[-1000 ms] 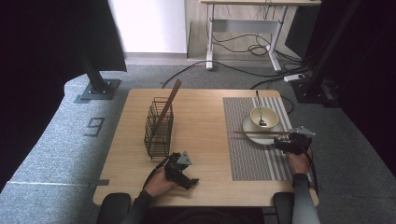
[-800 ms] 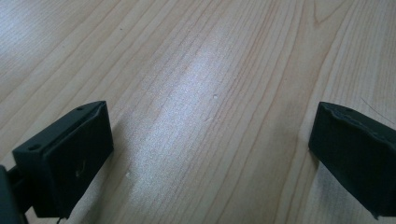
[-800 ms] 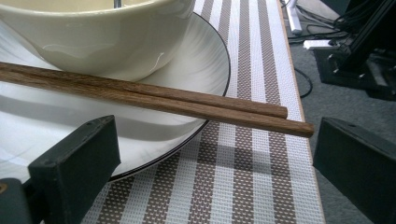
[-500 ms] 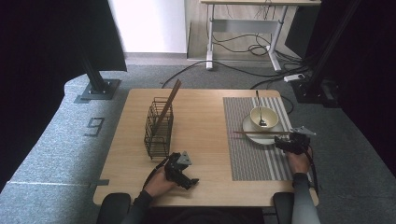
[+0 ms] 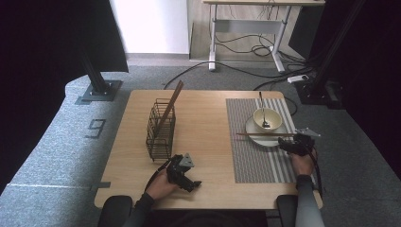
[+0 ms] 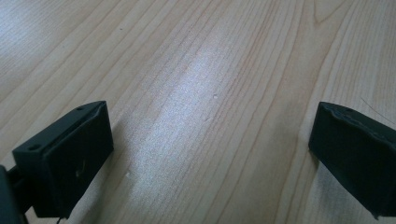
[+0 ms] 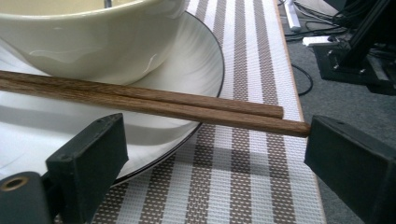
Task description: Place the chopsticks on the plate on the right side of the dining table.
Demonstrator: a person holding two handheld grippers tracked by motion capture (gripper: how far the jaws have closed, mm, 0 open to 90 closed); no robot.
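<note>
A pair of brown wooden chopsticks (image 5: pixel 257 135) (image 7: pixel 163 102) lies across the near rim of a white plate (image 5: pixel 249 128) (image 7: pixel 187 60). A cream bowl (image 5: pixel 267 118) (image 7: pixel 84 37) with a spoon (image 5: pixel 261 106) in it stands on that plate. My right gripper (image 5: pixel 285 142) (image 7: pixel 217 135) is open at the chopsticks' right ends. Its jaws have just closed a little; the ends lie between them, unpressed. My left gripper (image 5: pixel 191 182) (image 6: pixel 210 126) rests open on bare wood near the table's front edge, with nothing between its jaws.
A black wire basket (image 5: pixel 160 130) with a wooden stick (image 5: pixel 171 106) leaning in it stands left of centre on the wooden table (image 5: pixel 208 118). A striped placemat (image 5: pixel 255 156) (image 7: pixel 243 177) lies under the plate. Cables and a desk frame sit on the floor beyond.
</note>
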